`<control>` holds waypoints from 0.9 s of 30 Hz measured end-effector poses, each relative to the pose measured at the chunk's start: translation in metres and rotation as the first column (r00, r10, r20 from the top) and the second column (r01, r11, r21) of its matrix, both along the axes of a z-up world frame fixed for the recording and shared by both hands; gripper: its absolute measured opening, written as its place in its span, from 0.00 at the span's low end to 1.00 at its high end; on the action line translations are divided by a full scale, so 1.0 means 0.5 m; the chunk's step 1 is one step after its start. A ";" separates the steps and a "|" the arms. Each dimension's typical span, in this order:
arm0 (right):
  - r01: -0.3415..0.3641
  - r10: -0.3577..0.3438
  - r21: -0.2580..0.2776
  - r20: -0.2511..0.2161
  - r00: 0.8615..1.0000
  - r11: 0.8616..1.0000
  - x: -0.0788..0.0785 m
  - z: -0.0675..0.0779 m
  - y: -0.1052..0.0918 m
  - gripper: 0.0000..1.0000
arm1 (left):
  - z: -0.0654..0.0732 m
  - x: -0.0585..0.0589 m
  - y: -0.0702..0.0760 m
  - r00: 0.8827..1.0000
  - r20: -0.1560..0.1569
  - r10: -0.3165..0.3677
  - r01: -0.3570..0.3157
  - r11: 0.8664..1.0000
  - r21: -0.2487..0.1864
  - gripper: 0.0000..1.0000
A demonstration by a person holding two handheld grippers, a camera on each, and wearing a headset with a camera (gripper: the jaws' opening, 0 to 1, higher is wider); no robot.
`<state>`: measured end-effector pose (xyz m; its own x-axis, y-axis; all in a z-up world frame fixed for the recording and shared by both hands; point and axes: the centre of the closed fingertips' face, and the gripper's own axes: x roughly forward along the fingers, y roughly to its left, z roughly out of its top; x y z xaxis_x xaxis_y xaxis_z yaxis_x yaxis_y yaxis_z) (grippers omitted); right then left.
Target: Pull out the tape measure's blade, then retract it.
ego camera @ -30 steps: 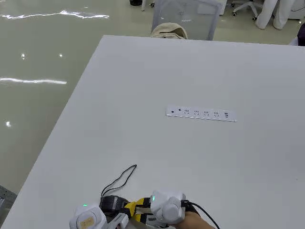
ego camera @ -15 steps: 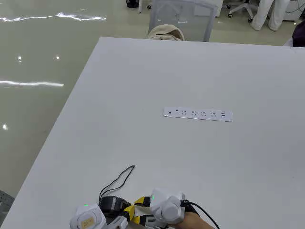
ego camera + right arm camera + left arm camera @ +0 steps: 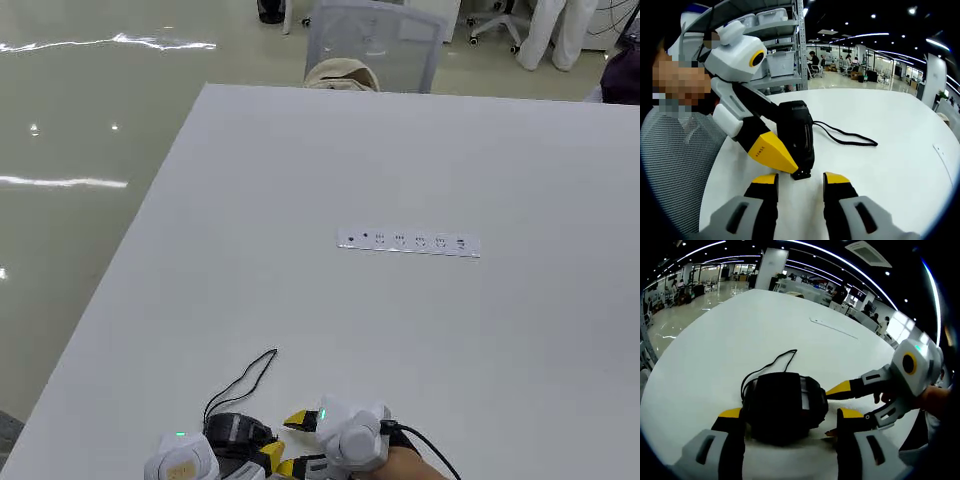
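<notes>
Gripping the black tape measure across its body, the left gripper has its yellow-tipped jaws pressed against the case on either side. The case sits on the white tabletop close to the near edge, towards the near left corner. Its thin black wrist cord lies in a loop on the surface beyond it, towards the far edge.

The right gripper faces the case from the other side, its jaws a narrow gap apart and holding nothing. The small dark end tab at the bottom of the case lies just ahead of that gap. No length of blade shows between the tab and the case.

A white power strip lies well apart, near the middle of the tabletop.
</notes>
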<state>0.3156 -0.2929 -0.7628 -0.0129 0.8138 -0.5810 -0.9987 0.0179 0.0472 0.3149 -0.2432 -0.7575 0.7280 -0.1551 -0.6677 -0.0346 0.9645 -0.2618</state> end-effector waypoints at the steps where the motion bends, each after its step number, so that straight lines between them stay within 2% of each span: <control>1: 0.007 -0.007 0.000 -0.004 1.000 1.000 0.001 0.002 -0.002 0.36 | 0.002 0.001 0.000 1.000 0.006 -0.011 0.011 1.000 0.005 0.73; 9: 0.030 -0.030 -0.001 -0.007 1.000 1.000 -0.002 0.012 -0.021 0.40 | 0.018 -0.003 -0.003 0.998 0.017 -0.062 0.062 0.998 0.018 0.74; 12: 0.043 -0.043 -0.001 -0.012 0.999 0.999 -0.004 0.015 -0.028 0.44 | 0.028 -0.003 -0.005 0.996 0.039 -0.084 0.083 0.996 0.021 0.74; 15: 0.063 -0.063 0.010 -0.015 0.998 0.998 -0.008 0.024 -0.035 0.44 | 0.033 -0.006 -0.006 0.992 0.041 -0.121 0.119 0.992 0.047 0.75; 16: 0.067 -0.067 0.009 -0.012 0.998 0.998 -0.010 0.026 -0.039 0.45 | 0.037 -0.007 -0.008 0.988 0.045 -0.146 0.144 0.988 0.062 0.75; 19: 0.094 -0.094 0.003 -0.013 0.995 0.996 -0.010 0.028 -0.051 0.49 | 0.043 -0.009 -0.011 0.982 0.056 -0.178 0.174 0.982 0.071 0.78; 22: 0.119 -0.119 0.013 -0.011 0.993 0.993 -0.010 0.036 -0.063 0.50 | 0.045 -0.013 -0.012 0.974 0.054 -0.219 0.214 0.973 0.082 0.80; 27: 0.153 -0.153 0.019 -0.022 0.988 0.988 -0.016 0.043 -0.082 0.54 | 0.049 -0.017 -0.018 0.958 0.070 -0.278 0.272 0.959 0.082 0.82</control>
<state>0.3076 -0.3338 -0.7412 0.1011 0.8187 -0.5653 -0.9832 0.1691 0.0691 0.3062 -0.2520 -0.7330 0.7152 -0.3109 -0.6259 0.2526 0.9501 -0.1833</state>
